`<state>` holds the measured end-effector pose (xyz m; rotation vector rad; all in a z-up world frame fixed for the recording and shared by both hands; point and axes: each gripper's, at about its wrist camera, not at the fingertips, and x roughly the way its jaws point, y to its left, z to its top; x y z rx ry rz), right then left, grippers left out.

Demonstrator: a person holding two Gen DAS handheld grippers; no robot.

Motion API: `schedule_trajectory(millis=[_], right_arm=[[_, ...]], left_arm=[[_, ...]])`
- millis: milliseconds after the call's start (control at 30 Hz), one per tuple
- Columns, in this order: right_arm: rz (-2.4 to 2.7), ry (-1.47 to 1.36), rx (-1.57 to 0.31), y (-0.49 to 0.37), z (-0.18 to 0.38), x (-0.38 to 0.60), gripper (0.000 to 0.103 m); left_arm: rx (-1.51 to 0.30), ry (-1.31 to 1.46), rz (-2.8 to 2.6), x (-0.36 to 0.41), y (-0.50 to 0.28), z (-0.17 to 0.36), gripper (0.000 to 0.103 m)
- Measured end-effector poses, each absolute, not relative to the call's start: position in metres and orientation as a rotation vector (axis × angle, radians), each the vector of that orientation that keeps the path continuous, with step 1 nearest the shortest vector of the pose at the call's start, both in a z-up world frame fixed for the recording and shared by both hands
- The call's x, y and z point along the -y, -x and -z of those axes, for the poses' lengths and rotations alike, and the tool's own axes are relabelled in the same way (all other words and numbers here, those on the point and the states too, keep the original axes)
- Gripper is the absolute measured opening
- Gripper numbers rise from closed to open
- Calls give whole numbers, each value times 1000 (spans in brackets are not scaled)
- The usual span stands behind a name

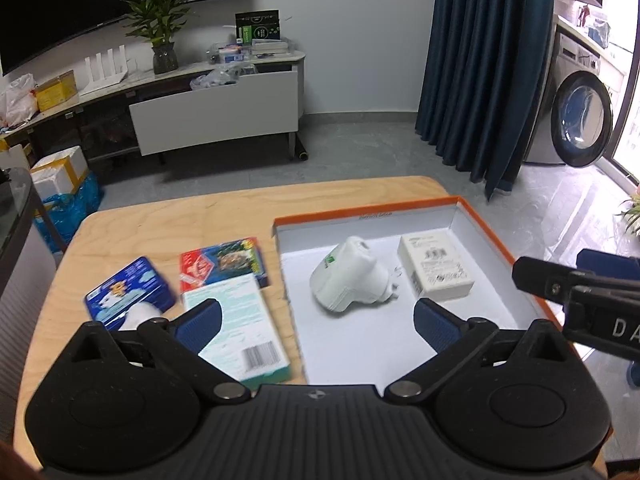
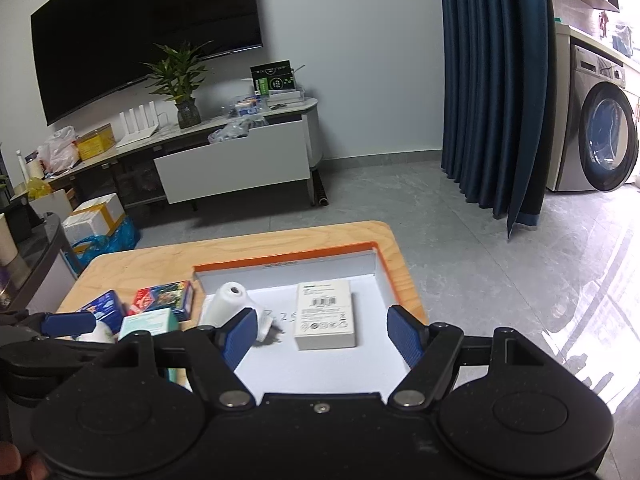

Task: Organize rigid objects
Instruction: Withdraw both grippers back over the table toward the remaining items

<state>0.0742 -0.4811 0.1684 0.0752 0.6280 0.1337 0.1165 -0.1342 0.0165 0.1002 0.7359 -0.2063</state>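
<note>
Plywood desk (image 1: pixel 240 208) runs out from under me with rounded corners, and grey floor lies beyond its far edge at twelve o'clock. From my left claw (image 1: pixel 316 322), going left to right: a blue tin (image 1: pixel 130 294) sits at ten o'clock close to the desk's left edge, a red box (image 1: pixel 222 260) behind it at eleven, and a teal-edged white carton (image 1: pixel 240 328) partly under my left finger. Bare wood stretches beyond them toward the far edge. Next comes the orange-rimmed tray (image 1: pixel 360 210), its white floor mostly free at the near end. A white plug adapter (image 1: pixel 348 280) lies in it at twelve o'clock just ahead of my fingertips, and a white box (image 1: pixel 436 272) at one o'clock beside the tray's right wall. My left claw is spread wide, gripping nothing. My right claw (image 2: pixel 322 334) also stands open and empty, the white box between its fingers but farther off at twelve.
</note>
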Motion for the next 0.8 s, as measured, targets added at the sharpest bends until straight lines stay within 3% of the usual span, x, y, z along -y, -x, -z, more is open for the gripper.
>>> schedule_trajectory(millis=[800], right_arm=[[-231,-44,-643,-35,-169,426,85]], left_arm=[[-737,-63,124,71,-76,-23,103]])
